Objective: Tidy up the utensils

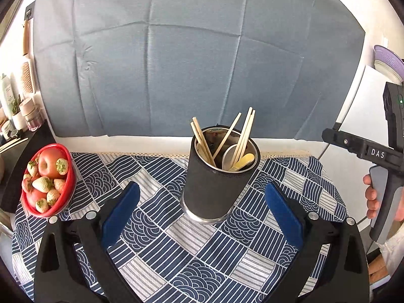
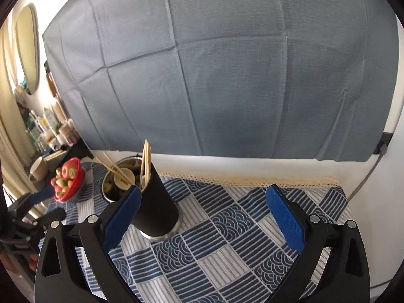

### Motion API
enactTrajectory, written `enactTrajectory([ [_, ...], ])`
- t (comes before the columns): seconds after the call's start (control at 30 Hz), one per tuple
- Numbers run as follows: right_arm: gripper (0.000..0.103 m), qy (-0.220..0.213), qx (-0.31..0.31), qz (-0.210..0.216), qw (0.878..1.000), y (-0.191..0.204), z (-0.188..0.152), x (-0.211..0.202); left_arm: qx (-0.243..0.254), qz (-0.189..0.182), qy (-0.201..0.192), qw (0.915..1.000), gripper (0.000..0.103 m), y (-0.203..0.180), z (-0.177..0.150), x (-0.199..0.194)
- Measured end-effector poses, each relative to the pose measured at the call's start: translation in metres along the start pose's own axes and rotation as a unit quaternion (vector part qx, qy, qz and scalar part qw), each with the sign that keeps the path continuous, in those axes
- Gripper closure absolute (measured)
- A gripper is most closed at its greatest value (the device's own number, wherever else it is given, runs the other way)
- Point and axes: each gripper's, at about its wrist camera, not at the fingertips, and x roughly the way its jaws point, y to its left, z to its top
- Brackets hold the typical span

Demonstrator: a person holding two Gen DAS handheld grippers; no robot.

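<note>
A black-sleeved steel utensil holder (image 1: 217,186) stands upright on the patterned tablecloth (image 1: 202,252). It holds several wooden chopsticks (image 1: 243,133), a metal spoon and a yellow spoon (image 1: 246,160). My left gripper (image 1: 202,197) is open and empty, its blue pads either side of the holder's base, short of it. In the right wrist view the holder (image 2: 154,202) stands behind the left pad, with chopsticks (image 2: 146,159) sticking up. My right gripper (image 2: 202,199) is open and empty, to the right of the holder. The right gripper's body shows in the left wrist view (image 1: 378,156).
A red bowl of apples and strawberries (image 1: 48,179) sits at the cloth's left edge, also in the right wrist view (image 2: 68,179). A grey-blue cloth backdrop (image 1: 189,63) hangs behind the table. Bottles and jars (image 2: 48,131) crowd a shelf at far left.
</note>
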Motion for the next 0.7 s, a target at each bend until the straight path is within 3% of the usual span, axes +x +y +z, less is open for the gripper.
enactTrajectory([
  [0.13,0.008,0.034,0.006,-0.005,0.999,0.006,-0.026,0.001,-0.007,0.001,0.004,1.0000,0.006,0.003,-0.021,-0.010],
  [0.23,0.008,0.050,0.000,0.000,0.999,0.014,-0.046,-0.002,0.004,0.027,0.008,0.9996,0.006,0.003,-0.038,-0.019],
  [0.5,0.008,0.062,-0.043,0.056,0.996,0.040,-0.090,-0.024,-0.011,0.052,0.020,0.9984,0.006,0.004,-0.076,-0.040],
  [0.7,0.008,0.070,-0.051,0.058,0.995,0.050,-0.116,-0.051,-0.038,0.065,0.018,0.9970,0.006,-0.002,-0.092,-0.061],
])
